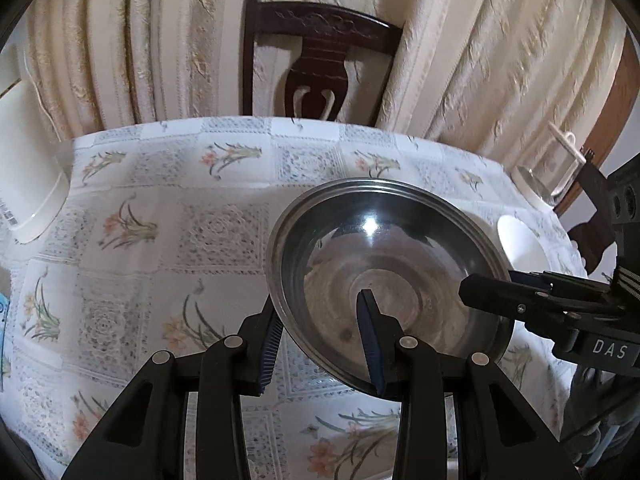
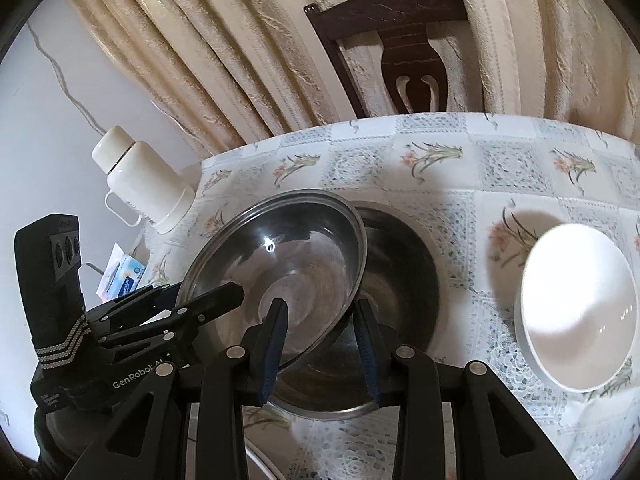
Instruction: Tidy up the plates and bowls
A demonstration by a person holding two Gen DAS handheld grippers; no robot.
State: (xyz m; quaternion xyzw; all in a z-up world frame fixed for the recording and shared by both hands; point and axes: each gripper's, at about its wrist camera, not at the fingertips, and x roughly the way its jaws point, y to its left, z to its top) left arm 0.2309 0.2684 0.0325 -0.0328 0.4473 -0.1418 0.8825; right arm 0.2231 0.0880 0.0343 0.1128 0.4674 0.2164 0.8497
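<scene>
1. Steel bowl (image 1: 384, 280), left wrist view: it is tilted above the floral tablecloth (image 1: 160, 220), and the left gripper (image 1: 322, 344) straddles its near rim, one finger outside and one inside; whether the pads press the rim cannot be told. The right gripper (image 1: 486, 290) meets the opposite rim. A white bowl (image 1: 520, 244) lies beyond.
2. Right wrist view: the right gripper (image 2: 320, 344) straddles the tilted bowl's (image 2: 280, 264) rim, over a second steel bowl (image 2: 400, 276) resting on the cloth. The white bowl (image 2: 576, 316) sits to the right; a cream flask (image 2: 140, 176) stands far left.
</scene>
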